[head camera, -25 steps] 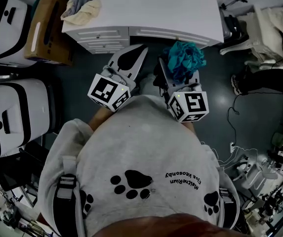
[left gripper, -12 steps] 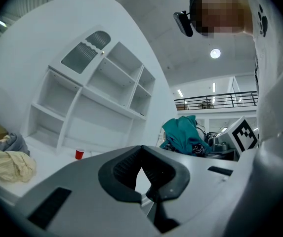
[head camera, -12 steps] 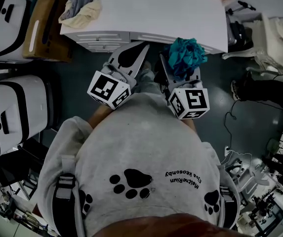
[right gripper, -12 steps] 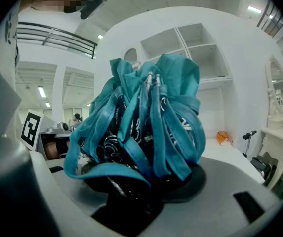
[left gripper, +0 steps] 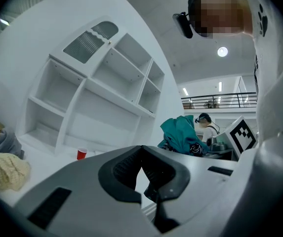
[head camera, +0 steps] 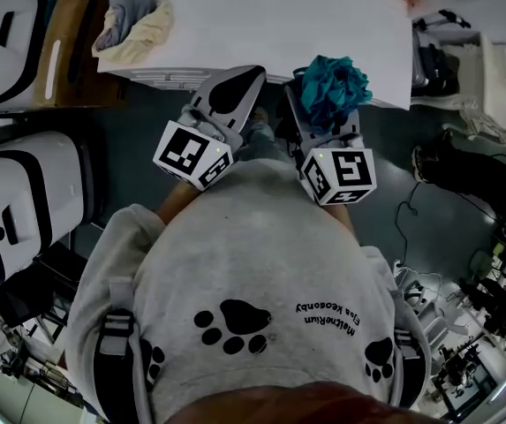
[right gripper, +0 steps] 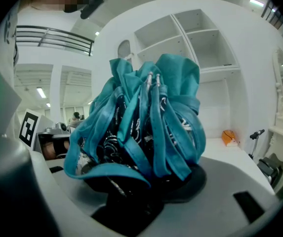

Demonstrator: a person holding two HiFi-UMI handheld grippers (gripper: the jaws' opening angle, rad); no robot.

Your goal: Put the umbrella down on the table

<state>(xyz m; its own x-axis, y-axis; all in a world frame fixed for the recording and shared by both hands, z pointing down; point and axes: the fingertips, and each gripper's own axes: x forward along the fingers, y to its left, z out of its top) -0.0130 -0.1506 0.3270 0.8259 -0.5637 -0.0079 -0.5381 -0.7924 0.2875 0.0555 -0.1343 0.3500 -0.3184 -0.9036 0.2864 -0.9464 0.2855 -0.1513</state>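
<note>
White surface (head camera: 261,16) — at its edge, right gripper (head camera: 321,124), fingers clenched on teal umbrella (head camera: 332,91); left gripper (head camera: 245,79) alongside — fingers closed, empty.

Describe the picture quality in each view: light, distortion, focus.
Head view: dim overall, the dark floor swallows detail while the white table is nearly blown out. Left gripper view: strong fisheye bends the shelf unit, a ceiling light flares, corners are black. Right gripper view: the teal umbrella is sharp; the left rim is a blurred grey-green smear.
</note>
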